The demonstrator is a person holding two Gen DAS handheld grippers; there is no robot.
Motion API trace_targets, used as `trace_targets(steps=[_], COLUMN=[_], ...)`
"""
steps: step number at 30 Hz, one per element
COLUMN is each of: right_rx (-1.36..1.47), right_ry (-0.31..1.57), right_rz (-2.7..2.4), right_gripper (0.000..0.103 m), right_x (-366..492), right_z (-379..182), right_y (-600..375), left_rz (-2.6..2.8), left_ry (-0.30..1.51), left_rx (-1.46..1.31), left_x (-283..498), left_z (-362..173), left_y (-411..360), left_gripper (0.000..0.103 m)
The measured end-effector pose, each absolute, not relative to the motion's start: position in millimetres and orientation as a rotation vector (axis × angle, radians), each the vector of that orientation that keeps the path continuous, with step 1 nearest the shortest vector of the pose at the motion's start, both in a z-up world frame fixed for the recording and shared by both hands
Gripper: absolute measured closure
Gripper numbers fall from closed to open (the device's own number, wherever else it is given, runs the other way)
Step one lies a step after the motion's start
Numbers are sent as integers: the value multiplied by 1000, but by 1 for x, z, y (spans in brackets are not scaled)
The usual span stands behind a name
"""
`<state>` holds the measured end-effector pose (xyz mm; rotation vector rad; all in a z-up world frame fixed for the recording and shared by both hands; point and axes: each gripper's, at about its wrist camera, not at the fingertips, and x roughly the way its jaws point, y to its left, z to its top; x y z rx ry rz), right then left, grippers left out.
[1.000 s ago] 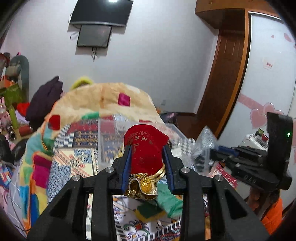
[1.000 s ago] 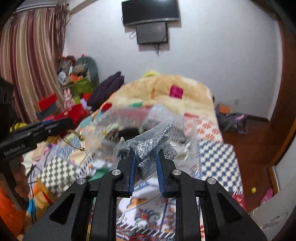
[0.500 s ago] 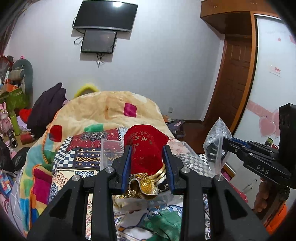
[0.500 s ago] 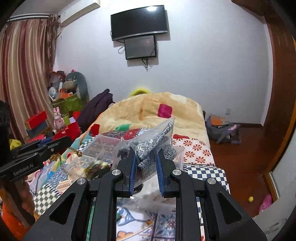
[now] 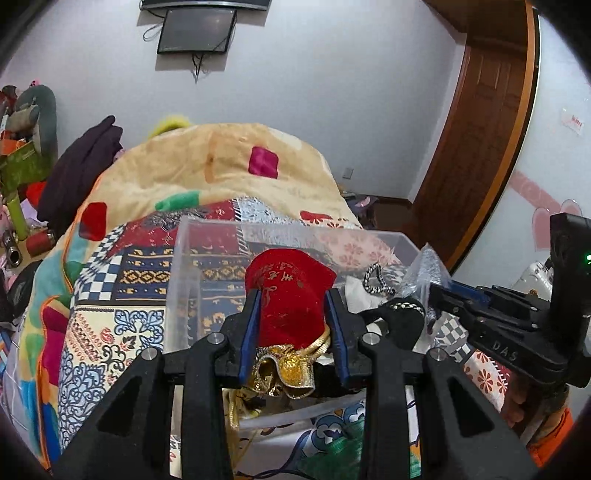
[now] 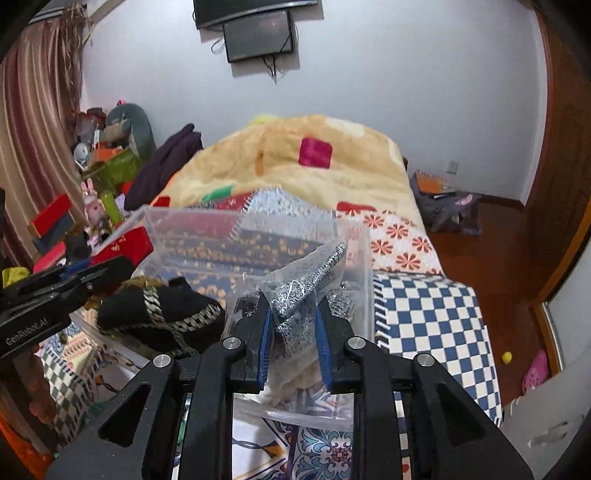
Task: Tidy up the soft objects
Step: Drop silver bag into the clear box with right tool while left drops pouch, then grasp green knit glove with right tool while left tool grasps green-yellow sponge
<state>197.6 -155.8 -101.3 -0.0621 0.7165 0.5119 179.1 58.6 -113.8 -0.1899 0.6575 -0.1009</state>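
The left tool (image 5: 291, 321) grips a red pouch (image 5: 290, 291) (gold trim) above the clear bin (image 5: 177, 280); the right tool (image 6: 293, 325) pinches a bagged grey cloth (image 6: 299, 302).

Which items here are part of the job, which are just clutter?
Job: red pouch in left gripper; bagged grey fabric in right gripper; clear bin; black slipper.

Clutter: blanket, wall screen, dark clothing.

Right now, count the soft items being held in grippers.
2: a red pouch in the left hand-held gripper, and a bagged grey item in the right hand-held gripper. Neither is released yet.
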Motion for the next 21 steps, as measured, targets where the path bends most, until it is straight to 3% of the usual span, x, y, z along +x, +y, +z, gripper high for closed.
trace_targets(steps=[4,6,9,12,16,19,21], right_rx=[-68,-69,-79,-109,-103,-99,-88], right_ry=[742,752,757,730,691,645,621], right_rz=[508,508,514,488,507,531,549], right_gripper=[79,68,64,49,38,28,19], right_x=[197,198,195,185,169,154,144], right_z=[-104,-104,-103,-97,-82,-67,-60], right_y=[-159,-158,-160,-160,-165,-166,-165], left_rz=[-106,-109,-111,-115,-107,-94,-74], left_ry=[667,667,659,644,603,572,553], left_rx=[-191,-202,-217,-225,-219,-205,-182], left_x=[179,177,172,163,145,129,117], left_z=[-114,-113,-108,-100,-85,-74,-68], left_y=[58,59,62,64,65,64,64], left_gripper=[58,51,46,43,35,26,13])
